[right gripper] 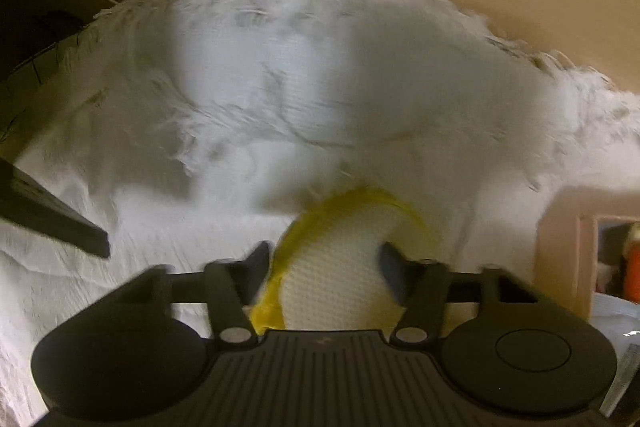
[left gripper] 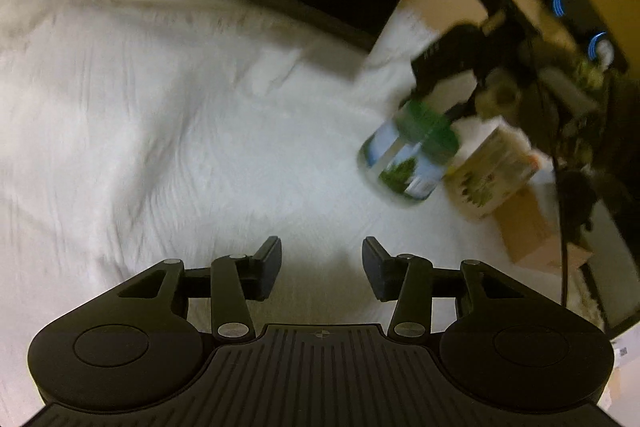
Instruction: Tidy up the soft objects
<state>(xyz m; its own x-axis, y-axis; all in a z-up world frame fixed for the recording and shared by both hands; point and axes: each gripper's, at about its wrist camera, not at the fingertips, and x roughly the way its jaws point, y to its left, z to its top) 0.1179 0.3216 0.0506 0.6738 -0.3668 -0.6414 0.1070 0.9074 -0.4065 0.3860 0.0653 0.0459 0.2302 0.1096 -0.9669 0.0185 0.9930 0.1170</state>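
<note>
A white fringed cloth [left gripper: 160, 115] lies spread under my left gripper [left gripper: 322, 251], which is open with nothing between its fingers. In the right wrist view the same kind of white fringed cloth [right gripper: 320, 87] lies rumpled on a tan surface. A soft white waffle pad with a yellow rim [right gripper: 336, 267] sits between the fingers of my right gripper [right gripper: 326, 255]; it fills the gap and the pads look pressed on it. The picture is blurred.
A jar with a green lid [left gripper: 408, 155] and a pale printed box [left gripper: 492, 171] stand on the cloth at the right, a brown carton [left gripper: 532, 227] behind them. Dark blurred gear and cables [left gripper: 560, 107] crowd the right edge. A pinkish frame [right gripper: 568, 251] stands at the right.
</note>
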